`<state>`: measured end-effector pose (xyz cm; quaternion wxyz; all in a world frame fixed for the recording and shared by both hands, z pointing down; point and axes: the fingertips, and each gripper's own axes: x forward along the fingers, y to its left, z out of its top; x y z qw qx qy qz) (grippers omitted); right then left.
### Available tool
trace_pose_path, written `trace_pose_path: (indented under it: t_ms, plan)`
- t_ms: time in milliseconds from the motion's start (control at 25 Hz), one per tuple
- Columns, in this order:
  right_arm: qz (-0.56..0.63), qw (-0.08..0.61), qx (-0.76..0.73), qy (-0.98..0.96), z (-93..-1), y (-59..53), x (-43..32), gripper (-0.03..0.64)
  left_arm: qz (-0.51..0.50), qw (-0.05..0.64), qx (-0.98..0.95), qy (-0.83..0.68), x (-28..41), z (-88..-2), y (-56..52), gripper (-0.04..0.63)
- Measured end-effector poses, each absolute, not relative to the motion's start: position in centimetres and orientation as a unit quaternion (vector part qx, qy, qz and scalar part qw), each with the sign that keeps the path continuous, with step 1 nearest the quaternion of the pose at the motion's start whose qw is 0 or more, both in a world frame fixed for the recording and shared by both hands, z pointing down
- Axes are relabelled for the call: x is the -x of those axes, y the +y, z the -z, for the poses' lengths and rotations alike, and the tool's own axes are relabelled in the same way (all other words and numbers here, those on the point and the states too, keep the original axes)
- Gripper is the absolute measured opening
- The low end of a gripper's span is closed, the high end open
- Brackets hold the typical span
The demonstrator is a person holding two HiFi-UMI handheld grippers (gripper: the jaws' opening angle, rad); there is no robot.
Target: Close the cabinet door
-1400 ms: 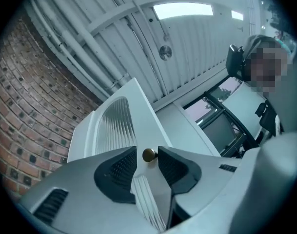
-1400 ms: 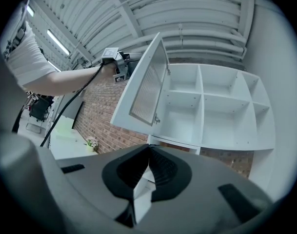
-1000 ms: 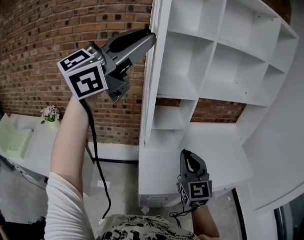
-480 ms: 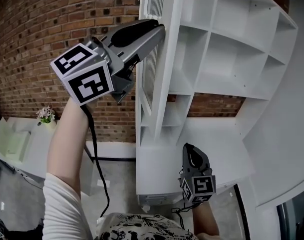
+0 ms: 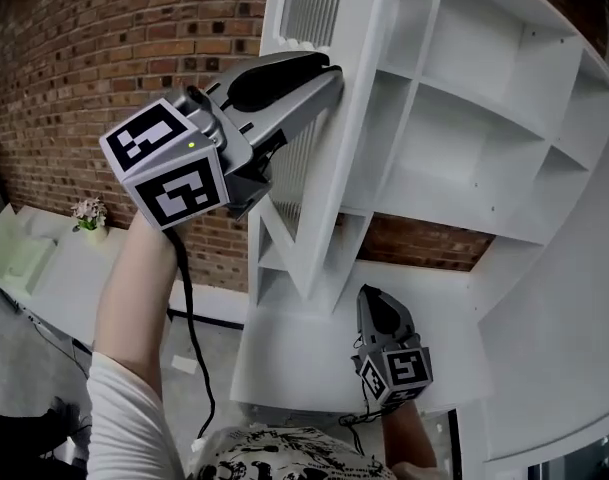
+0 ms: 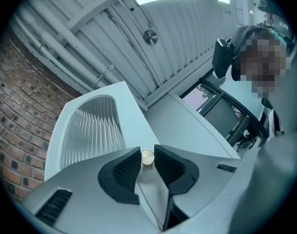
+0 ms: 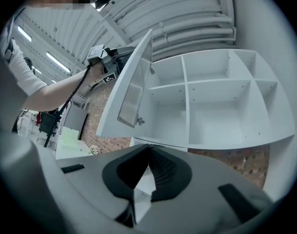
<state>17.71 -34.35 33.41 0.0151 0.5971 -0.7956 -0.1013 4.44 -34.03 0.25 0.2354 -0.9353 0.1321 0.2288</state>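
Note:
The white cabinet door, with a ribbed glass panel, stands partly open in front of the white shelf cabinet. My left gripper is raised at the door's free edge. In the left gripper view both pads press on the small brass door knob. My right gripper hangs low before the lower cabinet, shut with nothing in it. The right gripper view shows the door angled out from the empty shelves, with the left gripper on its outer side.
A brick wall runs behind and left of the cabinet. A white table with a small flower pot stands at the lower left. The left gripper's cable hangs beside my arm. The lower cabinet top juts out below the door.
The door has swung from edge-on to showing its ribbed panel, its free edge moving right toward the shelves. My left gripper went with it, still on the knob. The right gripper stays low.

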Motion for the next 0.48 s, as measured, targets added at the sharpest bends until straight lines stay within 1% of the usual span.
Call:
trace_pose_path:
  t_ms: [120, 480]
  plan:
    - [0.101, 0.01, -0.581, -0.808, -32.8, -35.7, -19.9, 0.007, -0.231, 0.236, 0.932, 0.149, -6.8, -0.1, -34.6, 0.097]
    - [0.111, 0.013, -0.562, -0.819, -32.6, -38.0, -25.5, 0.008, -0.192, 0.244, 0.927, 0.209, -14.6, -1.1, -39.1, 0.089]
